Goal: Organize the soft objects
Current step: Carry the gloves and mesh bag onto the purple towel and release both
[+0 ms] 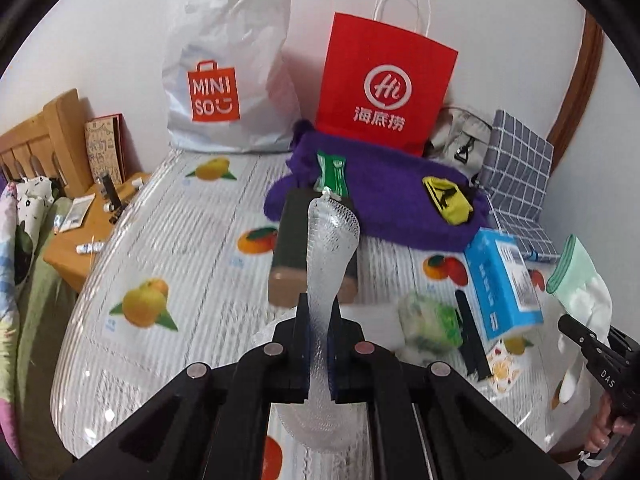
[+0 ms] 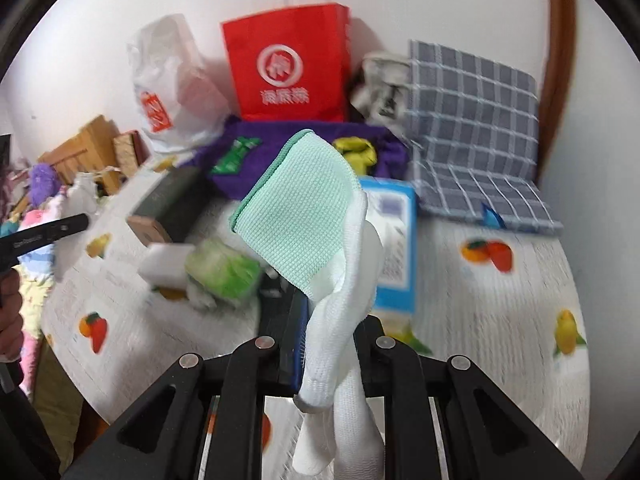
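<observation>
With my left gripper (image 1: 318, 332) clamped on the foam net sleeve (image 1: 330, 248) and my right gripper (image 2: 332, 332) pinching the white glove (image 2: 340, 344) (cuff mint, view blurred), I'd carry both high over the table (image 1: 192, 264), probably toward the purple towel (image 1: 392, 200).

Left hand-held gripper (image 1: 318, 312) clamped; right hand-held gripper (image 2: 330, 320) clamped (both angled down).

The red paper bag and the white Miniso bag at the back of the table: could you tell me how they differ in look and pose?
The red paper bag is stiff, flat-faced and upright, with thin white rope handles; the white Miniso bag is soft, crinkled plastic, bulging and slumped. The red paper bag carries a white round logo with Chinese characters, the Miniso bag an orange square logo. Both stand against the wall behind the purple fuzzy cloth.
</observation>
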Demonstrator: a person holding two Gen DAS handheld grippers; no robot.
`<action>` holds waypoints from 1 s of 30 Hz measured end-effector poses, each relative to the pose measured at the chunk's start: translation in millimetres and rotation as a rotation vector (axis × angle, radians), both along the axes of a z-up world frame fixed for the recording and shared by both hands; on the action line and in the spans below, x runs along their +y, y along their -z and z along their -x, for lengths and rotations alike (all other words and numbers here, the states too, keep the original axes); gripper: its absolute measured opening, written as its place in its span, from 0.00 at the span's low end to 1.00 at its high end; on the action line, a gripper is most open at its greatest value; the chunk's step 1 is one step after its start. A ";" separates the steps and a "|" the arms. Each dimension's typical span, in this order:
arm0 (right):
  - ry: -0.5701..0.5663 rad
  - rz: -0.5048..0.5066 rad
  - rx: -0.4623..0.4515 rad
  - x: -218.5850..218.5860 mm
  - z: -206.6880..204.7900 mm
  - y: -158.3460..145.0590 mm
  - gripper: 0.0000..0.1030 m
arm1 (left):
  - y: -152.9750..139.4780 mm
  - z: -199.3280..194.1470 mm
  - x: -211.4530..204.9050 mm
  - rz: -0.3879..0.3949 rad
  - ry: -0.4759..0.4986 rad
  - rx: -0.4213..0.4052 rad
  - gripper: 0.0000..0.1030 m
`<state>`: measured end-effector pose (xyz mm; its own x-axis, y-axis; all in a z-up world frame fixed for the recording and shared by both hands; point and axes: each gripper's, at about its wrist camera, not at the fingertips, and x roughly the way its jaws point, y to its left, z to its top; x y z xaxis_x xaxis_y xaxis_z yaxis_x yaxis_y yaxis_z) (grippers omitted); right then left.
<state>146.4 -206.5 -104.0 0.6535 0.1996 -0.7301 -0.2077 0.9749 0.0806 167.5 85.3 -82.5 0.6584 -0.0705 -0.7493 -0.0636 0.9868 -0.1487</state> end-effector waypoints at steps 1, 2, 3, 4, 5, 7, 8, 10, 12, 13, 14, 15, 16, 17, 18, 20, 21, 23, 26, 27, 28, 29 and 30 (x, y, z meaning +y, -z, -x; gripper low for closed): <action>-0.008 0.002 -0.006 4.4 -5.9 -2.8 0.16 | -2.6 -4.7 0.4 -0.003 -0.003 -0.002 0.06; -0.012 0.008 -0.006 7.4 -11.7 -4.2 0.16 | -5.2 -10.8 1.6 -0.003 -0.006 -0.004 0.06; -0.009 0.009 -0.009 9.4 -17.0 -5.3 0.16 | -6.9 -14.4 2.5 -0.002 -0.010 -0.005 0.06; -0.009 0.005 -0.009 11.1 -21.8 -6.5 0.16 | -8.9 -19.5 3.3 -0.002 -0.011 -0.008 0.06; -0.011 -0.003 -0.006 12.9 -30.3 -8.1 0.16 | -11.2 -25.1 3.9 -0.003 -0.010 -0.010 0.06; -0.013 -0.009 -0.006 15.1 -41.7 -10.8 0.16 | -14.7 -35.6 4.3 -0.009 -0.010 -0.014 0.06; -0.011 -0.007 -0.006 16.7 -50.6 -12.9 0.16 | -15.6 -39.5 3.8 -0.013 -0.010 -0.013 0.06; -0.016 -0.011 -0.009 18.3 -62.7 -15.6 0.16 | -16.7 -50.7 3.4 -0.018 -0.010 -0.012 0.06; -0.018 -0.018 -0.005 21.4 -78.8 -18.8 0.16 | -16.7 -64.2 4.0 -0.006 -0.011 -0.006 0.06; -0.017 -0.019 -0.009 22.7 -86.0 -20.4 0.16 | -16.2 -69.9 3.5 0.002 -0.006 -0.003 0.06; -0.014 -0.017 -0.015 23.9 -93.9 -22.3 0.16 | -15.9 -75.2 3.3 0.009 -0.003 -0.001 0.06; -0.010 -0.016 -0.017 25.0 -101.5 -23.9 0.16 | -15.7 -79.8 2.6 0.011 -0.001 0.001 0.06; -0.006 -0.018 -0.018 25.6 -109.8 -25.3 0.16 | -15.8 -85.3 1.7 0.010 0.000 0.001 0.06; -0.004 -0.025 -0.023 26.2 -119.5 -27.2 0.16 | -16.0 -92.8 0.3 0.007 0.002 0.002 0.06; -0.004 -0.028 -0.027 27.3 -125.6 -28.9 0.16 | -16.1 -97.7 -0.3 0.006 0.004 0.001 0.06; 0.000 -0.033 -0.035 29.5 -141.2 -31.7 0.16 | -16.5 -109.5 -2.5 0.003 0.010 0.002 0.06; -0.004 -0.035 -0.033 31.5 -149.7 -32.6 0.16 | -16.5 -114.7 -3.2 0.001 0.012 0.003 0.06; -0.017 -0.044 -0.039 35.1 -164.0 -34.9 0.16 | -16.9 -126.2 -5.4 -0.009 0.017 0.007 0.06; -0.021 -0.062 -0.052 40.2 -183.0 -38.5 0.16 | -17.3 -141.1 -6.7 -0.017 0.025 0.010 0.06; -0.023 -0.069 -0.056 42.1 -188.9 -39.5 0.16 | -17.3 -145.6 -6.7 -0.018 0.029 0.011 0.06; -0.025 -0.075 -0.059 43.9 -194.8 -40.0 0.16 | -17.4 -149.5 -6.6 -0.019 0.032 0.013 0.06; -0.028 -0.083 -0.061 45.9 -202.9 -40.0 0.16 | -17.2 -153.7 -6.4 -0.018 0.036 0.015 0.06; -0.031 -0.088 -0.062 47.8 -209.0 -39.6 0.16 | -17.0 -157.1 -5.8 -0.020 0.039 0.017 0.06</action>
